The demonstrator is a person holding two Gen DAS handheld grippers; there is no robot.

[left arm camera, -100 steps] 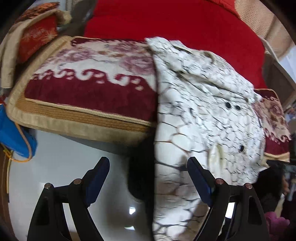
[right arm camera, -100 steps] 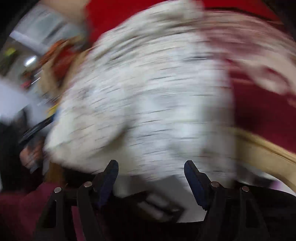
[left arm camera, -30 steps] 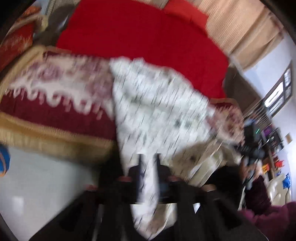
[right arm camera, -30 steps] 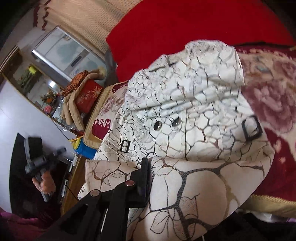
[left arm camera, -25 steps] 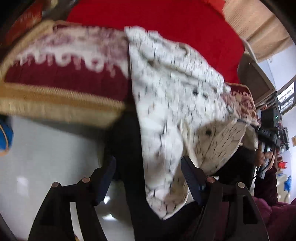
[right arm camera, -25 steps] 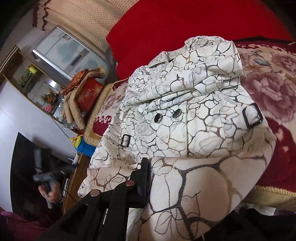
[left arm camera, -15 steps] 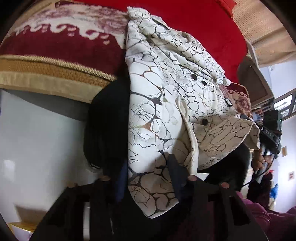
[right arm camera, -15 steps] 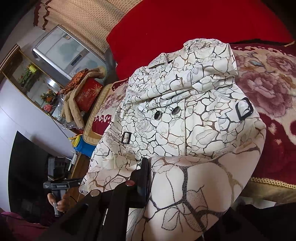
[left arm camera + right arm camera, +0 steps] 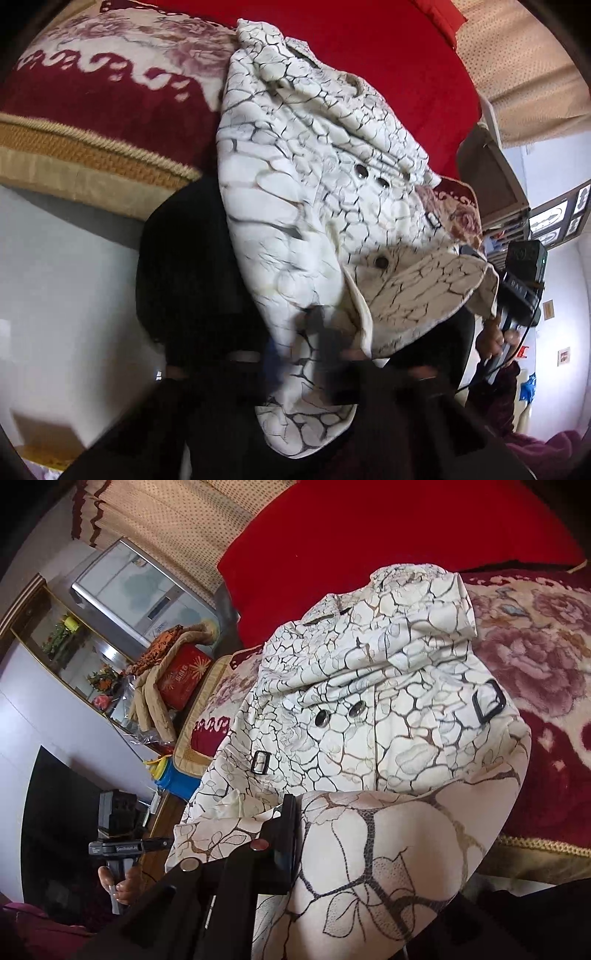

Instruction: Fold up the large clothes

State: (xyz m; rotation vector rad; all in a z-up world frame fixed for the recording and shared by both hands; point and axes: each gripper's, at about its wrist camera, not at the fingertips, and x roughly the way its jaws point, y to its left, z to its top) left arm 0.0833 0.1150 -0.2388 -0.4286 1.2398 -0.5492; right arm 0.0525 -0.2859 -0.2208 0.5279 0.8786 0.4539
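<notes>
A cream coat [image 9: 314,166] with a dark crackle print, buttons and black buckles lies on the bed, its lower part hanging over the front edge. In the left wrist view my left gripper [image 9: 301,350] is blurred and its jaws are closing on the hanging hem, with fabric pinched between them. My right gripper [image 9: 303,842] is shut on another part of the hem and holds it lifted. Only its left finger [image 9: 284,834] shows, because the coat [image 9: 369,720] drapes over the other. Each view also shows the opposite gripper in a hand.
A maroon floral blanket [image 9: 92,92] with a gold border covers the bed, with a red cover [image 9: 369,55] behind it. Something black [image 9: 184,277] hangs beside the coat over grey floor [image 9: 55,277]. A blue container [image 9: 173,779] and a red box [image 9: 181,679] sit beside the bed.
My left gripper has come down to the coat's hanging hem and gone from wide open to closed on it. The right gripper has kept its hold and its place.
</notes>
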